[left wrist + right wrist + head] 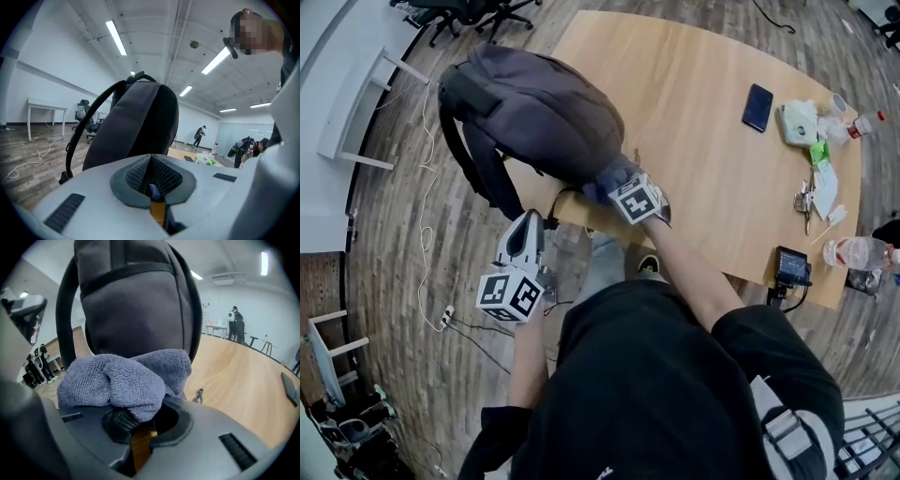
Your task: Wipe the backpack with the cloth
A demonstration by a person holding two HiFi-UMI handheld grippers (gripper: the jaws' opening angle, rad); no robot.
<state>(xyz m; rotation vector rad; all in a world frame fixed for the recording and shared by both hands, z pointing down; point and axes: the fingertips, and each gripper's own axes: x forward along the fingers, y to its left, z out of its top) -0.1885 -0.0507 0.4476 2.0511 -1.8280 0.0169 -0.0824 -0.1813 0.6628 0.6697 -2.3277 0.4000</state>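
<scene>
A dark grey backpack [530, 108] stands at the near left corner of the wooden table [712, 141], its straps hanging over the edge. My right gripper [614, 183] is shut on a bunched blue-grey cloth [126, 376], pressed against the backpack's lower near side [136, 310]. The cloth [609, 176] shows just beyond the marker cube. My left gripper [525, 234] is below the table edge, left of the backpack's corner, jaws shut with nothing between them [152, 180]. In the left gripper view, the backpack [136, 126] rises ahead.
On the table's right side lie a phone [757, 107], a tissue pack [799, 122], keys [804, 200], bottles [860, 253] and a small black device [790, 266]. Office chairs [469, 14] stand far off. A white cable [422, 234] runs on the floor at left.
</scene>
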